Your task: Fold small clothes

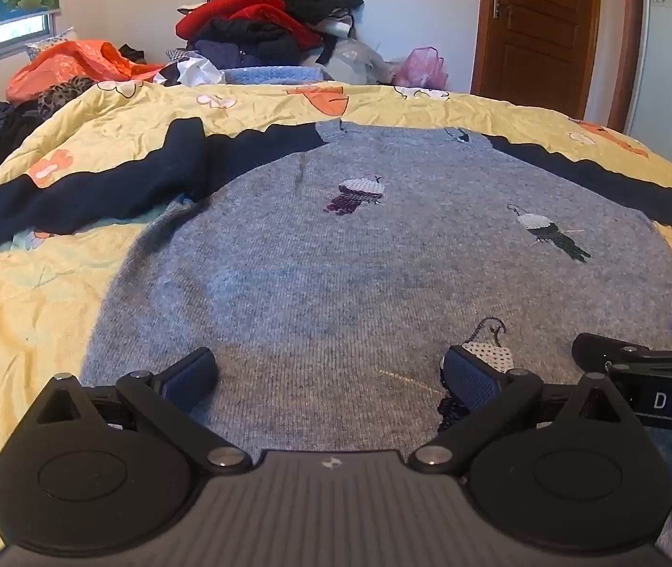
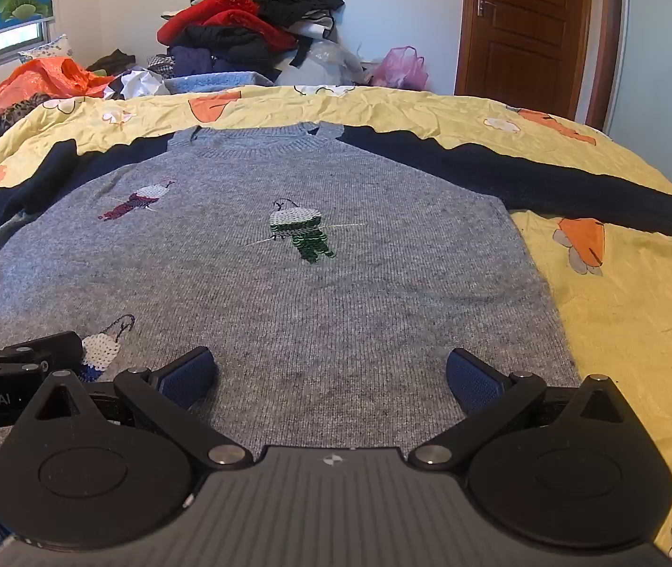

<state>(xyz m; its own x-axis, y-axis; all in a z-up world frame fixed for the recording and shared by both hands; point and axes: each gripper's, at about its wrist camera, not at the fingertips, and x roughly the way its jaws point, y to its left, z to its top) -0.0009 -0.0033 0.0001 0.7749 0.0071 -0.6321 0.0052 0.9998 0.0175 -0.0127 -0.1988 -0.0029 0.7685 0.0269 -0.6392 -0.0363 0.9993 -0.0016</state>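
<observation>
A bed under a crumpled yellow flower-printed quilt (image 2: 619,312) stretched ahead of the hand-held gripper. Beyond it stood plain white walls (image 2: 406,9), a brown panelled wooden door (image 2: 524,23) ahead-right, and a daylit window (image 1: 5,35) ahead-left.

Grey sweater (image 2: 336,293) with navy sleeves (image 2: 524,179)
Sequinned bird motifs (image 2: 300,229) are shown; the quilt (image 2: 619,312) is patterned yellow with orange flowers.
</observation>
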